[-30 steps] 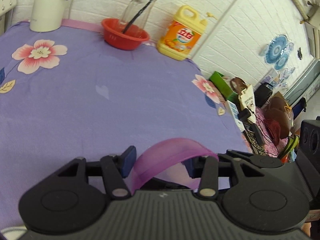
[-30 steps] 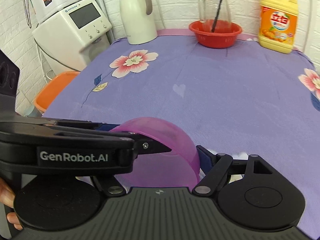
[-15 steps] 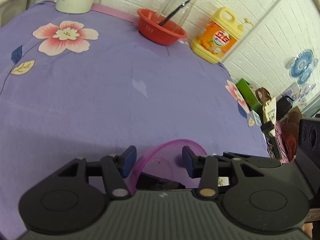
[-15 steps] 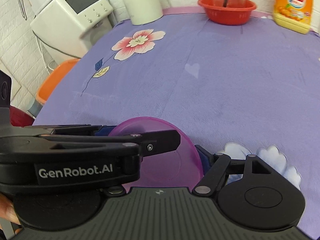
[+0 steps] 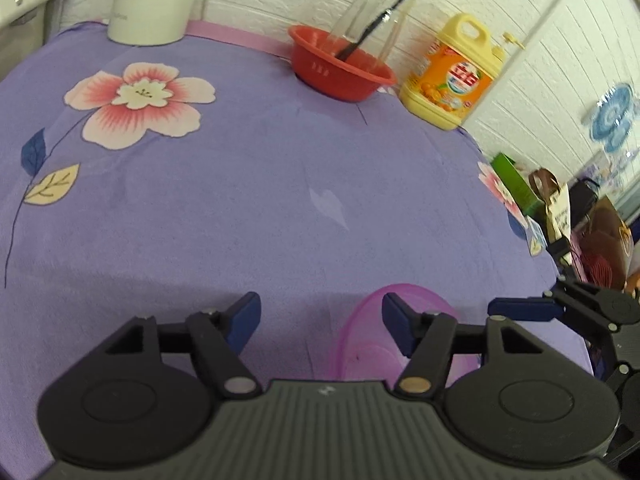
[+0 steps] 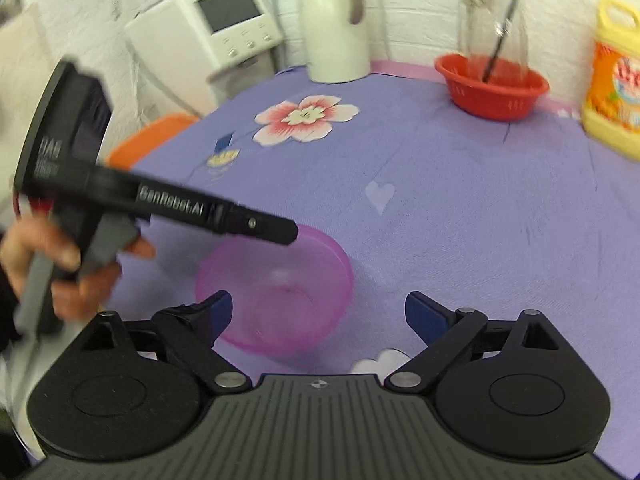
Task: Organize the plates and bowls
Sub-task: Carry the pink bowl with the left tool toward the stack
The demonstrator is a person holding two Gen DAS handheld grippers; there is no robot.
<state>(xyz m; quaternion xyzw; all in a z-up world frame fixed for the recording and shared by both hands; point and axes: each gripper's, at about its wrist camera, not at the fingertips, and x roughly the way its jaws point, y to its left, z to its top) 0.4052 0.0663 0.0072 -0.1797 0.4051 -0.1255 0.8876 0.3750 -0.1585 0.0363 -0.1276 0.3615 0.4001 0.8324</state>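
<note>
A translucent pink bowl [image 6: 276, 288] sits upright on the purple flowered tablecloth [image 6: 460, 208]. My right gripper [image 6: 320, 314] is open wide just in front of it, with its left finger overlapping the bowl's near-left rim and nothing pressed. My left gripper [image 5: 320, 318] has its jaws opening; the bowl [image 5: 368, 344] lies under its right finger and the pads do not press on it. In the right wrist view the left gripper [image 6: 276, 232] reaches over the bowl's far rim, held by a hand [image 6: 60, 264].
At the back stand a red basin [image 5: 340, 68] with a glass jug [image 5: 380, 8], a yellow detergent bottle [image 5: 452, 76] and a white kettle [image 6: 336, 20]. A white appliance [image 6: 216, 28] and an orange bin [image 6: 148, 140] are at the left, and clutter [image 5: 580, 220] lies past the right edge.
Both grippers have spread their jaws and let go of the pink bowl, which now rests on the cloth. The left gripper has shifted left off the bowl.
</note>
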